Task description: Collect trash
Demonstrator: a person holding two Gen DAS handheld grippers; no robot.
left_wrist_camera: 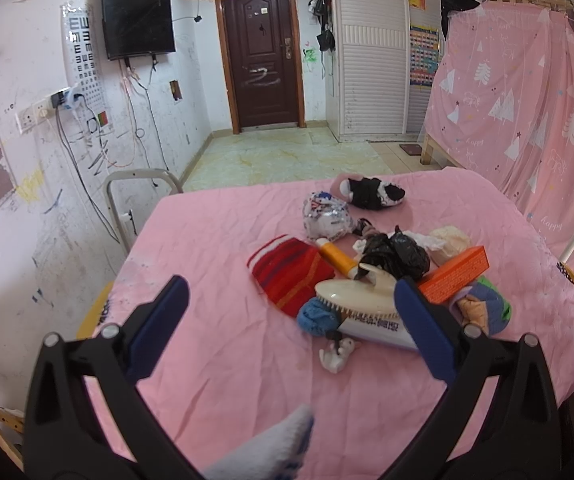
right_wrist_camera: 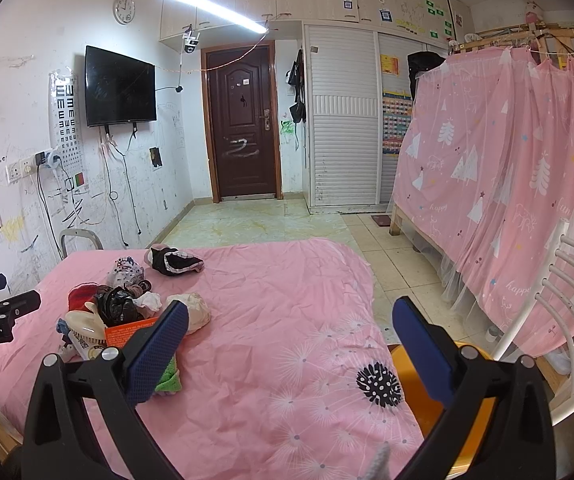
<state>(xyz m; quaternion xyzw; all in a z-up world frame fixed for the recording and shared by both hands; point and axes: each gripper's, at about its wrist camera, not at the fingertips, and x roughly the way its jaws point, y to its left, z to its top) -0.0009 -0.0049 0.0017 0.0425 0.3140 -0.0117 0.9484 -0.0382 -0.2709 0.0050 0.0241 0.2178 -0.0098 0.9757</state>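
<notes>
A heap of clutter lies on the pink bedsheet (left_wrist_camera: 215,352): a crumpled black plastic bag (left_wrist_camera: 397,254), a crushed white wrapper (left_wrist_camera: 325,216), an orange box (left_wrist_camera: 455,274), an orange tube (left_wrist_camera: 337,256), crumpled white tissue (left_wrist_camera: 427,240), a cream hairbrush (left_wrist_camera: 357,296), a red striped sock (left_wrist_camera: 289,276) and a white tube (left_wrist_camera: 375,328). My left gripper (left_wrist_camera: 291,304) hangs open just in front of the heap, holding nothing. My right gripper (right_wrist_camera: 291,324) is open over bare sheet, right of the heap, where the black bag (right_wrist_camera: 117,306) and orange box (right_wrist_camera: 127,332) show.
A black and white slipper (left_wrist_camera: 371,194) lies at the bed's far edge. A small white figurine (left_wrist_camera: 339,354) sits near the heap. An orange bin (right_wrist_camera: 427,400) stands beside the bed at right, next to a white metal rail (right_wrist_camera: 567,300). Pink bunk curtains (right_wrist_camera: 507,184) hang at right.
</notes>
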